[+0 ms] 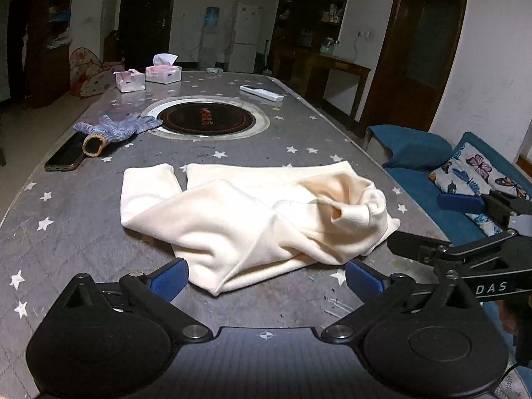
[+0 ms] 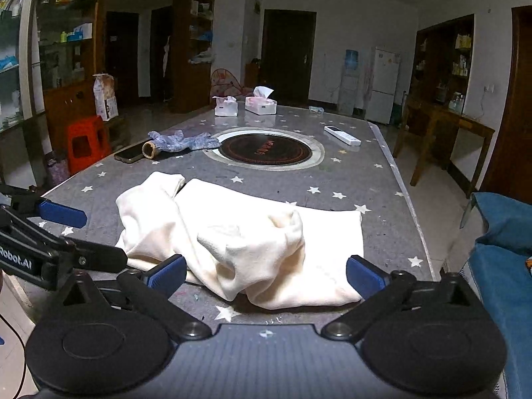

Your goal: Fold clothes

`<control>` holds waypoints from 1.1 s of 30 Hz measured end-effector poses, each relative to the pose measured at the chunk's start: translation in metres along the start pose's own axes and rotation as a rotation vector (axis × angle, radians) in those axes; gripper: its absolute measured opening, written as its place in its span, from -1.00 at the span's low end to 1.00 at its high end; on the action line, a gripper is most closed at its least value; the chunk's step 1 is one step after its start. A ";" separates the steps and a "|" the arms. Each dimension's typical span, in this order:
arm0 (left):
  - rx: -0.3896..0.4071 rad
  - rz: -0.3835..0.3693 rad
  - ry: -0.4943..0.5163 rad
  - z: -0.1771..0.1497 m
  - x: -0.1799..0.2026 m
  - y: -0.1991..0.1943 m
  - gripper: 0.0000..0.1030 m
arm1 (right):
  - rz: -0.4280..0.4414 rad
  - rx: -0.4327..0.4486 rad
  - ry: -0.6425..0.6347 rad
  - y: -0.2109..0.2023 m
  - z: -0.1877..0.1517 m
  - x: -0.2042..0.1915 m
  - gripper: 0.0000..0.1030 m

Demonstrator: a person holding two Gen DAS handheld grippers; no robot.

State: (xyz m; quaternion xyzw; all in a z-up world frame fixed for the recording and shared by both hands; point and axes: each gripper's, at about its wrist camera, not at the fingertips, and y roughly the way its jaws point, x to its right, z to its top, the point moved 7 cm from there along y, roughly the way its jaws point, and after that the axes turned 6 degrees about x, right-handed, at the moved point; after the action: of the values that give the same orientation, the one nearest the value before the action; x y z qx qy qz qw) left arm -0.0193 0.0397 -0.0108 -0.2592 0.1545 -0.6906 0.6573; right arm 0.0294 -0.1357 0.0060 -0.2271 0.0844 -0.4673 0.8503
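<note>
- On the near half of the grey star-patterned worktop [image 1: 299,133] lies the cream garment [image 1: 252,212], crumpled, one sleeve cuff rolled up on top at its right side.
- Left gripper [image 1: 266,277] is spread wide and holds nothing — the garment's near fold lies between its blue pads.
- Right gripper [image 2: 266,276] is likewise wide open and empty, just short of the cloth's near edge.
- Beyond the garment: a round black induction hob [image 1: 206,119] set into the worktop.
- Left of it — a blue knit glove [image 1: 116,128] overlapping a dark phone [image 1: 65,156].
- Far end: two tissue boxes [image 1: 163,71]; a white remote [image 1: 261,93] to the right.
</note>
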 end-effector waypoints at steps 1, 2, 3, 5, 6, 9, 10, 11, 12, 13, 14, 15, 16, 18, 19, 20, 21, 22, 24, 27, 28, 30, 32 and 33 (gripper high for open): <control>-0.004 0.001 -0.001 -0.001 0.000 0.000 0.99 | -0.001 -0.001 0.002 0.000 0.000 -0.001 1.00; -0.007 0.002 -0.004 -0.003 0.001 0.000 1.00 | -0.003 -0.002 0.004 -0.001 0.000 -0.002 1.00; -0.008 0.002 -0.005 -0.003 0.001 0.000 1.00 | -0.003 -0.004 0.006 -0.001 -0.001 -0.002 1.00; -0.009 0.002 -0.008 -0.005 0.003 -0.002 1.00 | -0.004 -0.006 0.010 -0.003 -0.002 -0.004 1.00; -0.010 0.003 -0.009 -0.005 0.003 -0.003 1.00 | -0.003 -0.007 0.011 -0.003 -0.003 -0.005 1.00; -0.013 0.012 -0.013 -0.007 0.003 -0.005 1.00 | -0.003 -0.011 0.012 -0.004 -0.005 -0.007 1.00; -0.013 0.013 -0.015 -0.007 0.003 -0.005 1.00 | -0.005 -0.011 0.011 -0.004 -0.005 -0.008 1.00; -0.013 0.014 -0.017 -0.007 0.003 -0.006 1.00 | -0.008 -0.010 0.009 -0.005 -0.006 -0.009 1.00; -0.014 0.016 -0.018 -0.008 0.003 -0.007 1.00 | -0.010 -0.009 0.008 -0.006 -0.007 -0.009 1.00; -0.014 0.017 -0.019 -0.009 0.004 -0.008 1.00 | -0.010 -0.009 0.008 -0.007 -0.007 -0.010 1.00; -0.014 0.019 -0.019 -0.009 0.004 -0.009 1.00 | -0.011 -0.007 0.008 -0.008 -0.008 -0.010 1.00; -0.014 0.020 -0.019 -0.010 0.004 -0.011 1.00 | -0.012 -0.006 0.008 -0.009 -0.008 -0.010 1.00; -0.014 0.022 -0.018 -0.011 0.005 -0.012 1.00 | -0.013 -0.004 0.008 -0.010 -0.009 -0.011 1.00; -0.012 0.025 -0.018 -0.012 0.006 -0.015 1.00 | -0.012 0.001 0.006 -0.014 -0.010 -0.012 1.00; -0.011 0.027 -0.018 -0.013 0.006 -0.017 1.00 | -0.012 0.003 0.006 -0.015 -0.010 -0.012 1.00; -0.010 0.028 -0.018 -0.013 0.006 -0.019 1.00 | -0.011 0.007 0.004 -0.016 -0.010 -0.013 1.00; -0.008 0.030 -0.017 -0.014 0.006 -0.020 1.00 | -0.010 0.011 0.004 -0.018 -0.010 -0.014 1.00; -0.007 0.032 -0.016 -0.014 0.006 -0.021 1.00 | -0.009 0.014 0.003 -0.019 -0.010 -0.014 1.00; -0.005 0.034 -0.016 -0.014 0.006 -0.023 1.00 | -0.008 0.017 0.002 -0.020 -0.010 -0.015 1.00; -0.006 0.039 -0.018 -0.013 0.005 -0.023 1.00 | -0.009 0.021 0.002 -0.020 -0.009 -0.015 1.00; -0.006 0.040 -0.020 -0.012 0.004 -0.023 1.00 | -0.010 0.021 0.001 -0.020 -0.009 -0.015 1.00; -0.007 0.039 -0.024 -0.012 0.003 -0.022 1.00 | -0.009 0.021 -0.002 -0.020 -0.009 -0.016 1.00; -0.010 0.039 -0.026 -0.012 0.002 -0.020 1.00 | -0.010 0.020 -0.004 -0.019 -0.009 -0.015 1.00; -0.012 0.040 -0.026 -0.012 0.002 -0.019 1.00 | -0.011 0.020 -0.003 -0.018 -0.008 -0.015 1.00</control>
State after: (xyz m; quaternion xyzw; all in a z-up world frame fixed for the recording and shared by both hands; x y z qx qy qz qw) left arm -0.0419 0.0379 -0.0097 -0.2691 0.1551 -0.6730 0.6713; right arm 0.0044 -0.1344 0.0061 -0.2199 0.0771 -0.4723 0.8501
